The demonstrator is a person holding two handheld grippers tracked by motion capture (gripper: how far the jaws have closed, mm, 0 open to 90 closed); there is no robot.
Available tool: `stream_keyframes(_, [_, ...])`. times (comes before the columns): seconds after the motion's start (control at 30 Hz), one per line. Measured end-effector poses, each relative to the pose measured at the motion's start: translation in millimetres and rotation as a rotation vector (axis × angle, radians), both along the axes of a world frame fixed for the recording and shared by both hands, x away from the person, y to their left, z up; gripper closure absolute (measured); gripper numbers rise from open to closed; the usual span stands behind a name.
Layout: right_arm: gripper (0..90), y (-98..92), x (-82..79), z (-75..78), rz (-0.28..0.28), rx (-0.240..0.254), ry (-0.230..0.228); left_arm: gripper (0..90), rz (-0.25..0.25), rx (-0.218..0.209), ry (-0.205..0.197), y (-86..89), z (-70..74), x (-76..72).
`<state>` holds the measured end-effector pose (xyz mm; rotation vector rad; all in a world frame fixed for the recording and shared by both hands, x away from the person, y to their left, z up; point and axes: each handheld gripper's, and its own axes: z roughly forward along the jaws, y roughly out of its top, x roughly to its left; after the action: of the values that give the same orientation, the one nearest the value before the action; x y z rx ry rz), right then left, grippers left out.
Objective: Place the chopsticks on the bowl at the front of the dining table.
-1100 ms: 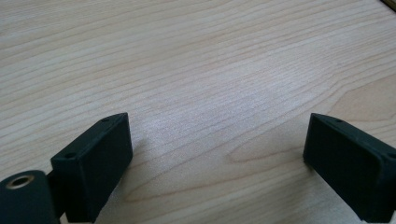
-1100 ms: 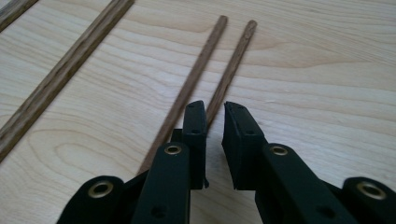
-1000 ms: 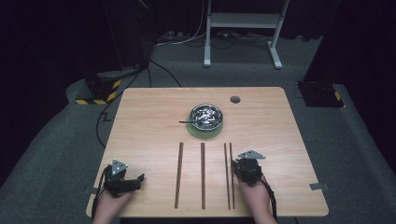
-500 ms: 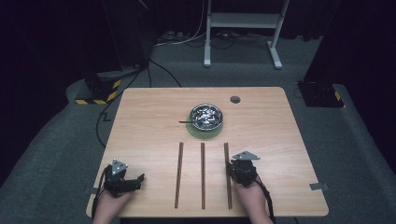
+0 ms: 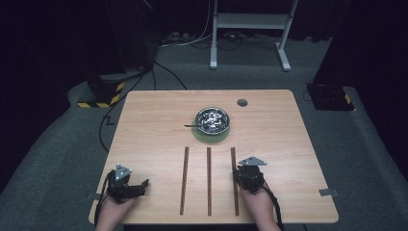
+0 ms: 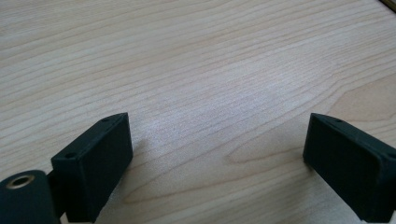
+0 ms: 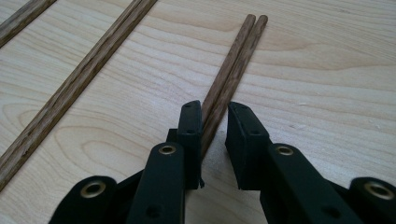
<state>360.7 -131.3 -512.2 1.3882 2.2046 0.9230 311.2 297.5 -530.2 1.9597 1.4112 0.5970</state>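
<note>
Near the front edge of the pale wooden table (image 5: 144,120), the right gripper (image 7: 215,122) straddles the pair of thin brown wooden chopsticks (image 7: 233,65) without pressing them, so lifting is still left, while the left gripper (image 6: 219,158) rests released.

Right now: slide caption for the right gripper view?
Right tool straddles paired wooden sticks lying on the table.

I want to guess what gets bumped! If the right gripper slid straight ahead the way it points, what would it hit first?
Probably nothing new: the right gripper already straddles the pair of chopsticks and would run along them. Farther ahead sits the metal bowl, slightly off that line, though depth is hard to judge.
</note>
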Motion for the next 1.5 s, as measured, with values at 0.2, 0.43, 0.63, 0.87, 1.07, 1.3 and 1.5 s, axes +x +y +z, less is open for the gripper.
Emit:
stream_keyframes(0.2, [81.1, -6.9, -0.5, -1.2, -0.012, -0.013, 0.015, 8.1, 0.002, -0.003, 0.001, -0.2, -0.1, -0.1])
stream_keyframes(0.43, [83.2, -22.7, 3.0, 0.6, -0.041, -0.023, 0.026, 8.0, 0.002, -0.003, 0.001, -0.2, -0.1, -0.1])
stream_keyframes(0.63, [83.3, -41.3, 9.1, -0.1, -0.09, -0.025, 0.034, 8.0, 0.002, -0.003, 0.001, -0.2, -0.1, -0.1])
stream_keyframes(0.87, [74.1, -58.1, 12.1, 6.4, -0.104, -0.011, 0.034, 8.0, 0.002, -0.003, 0.001, -0.2, -0.1, -0.1])
stream_keyframes(1.07, [69.3, -58.5, 5.9, 11.0, -0.075, -0.035, 0.04, 8.1, 0.002, -0.003, 0.001, -0.2, -0.1, 0.0])
stream_keyframes(1.3, [64.4, -54.8, 3.1, 9.2, -0.08, -0.066, 0.062, 8.1, 0.002, -0.003, 0.001, -0.2, -0.1, 0.0])
stream_keyframes(1.5, [65.7, -55.4, 8.4, 8.3, -0.086, -0.047, 0.094, 8.1, 0.002, -0.003, 0.0, -0.2, -0.1, -0.1])
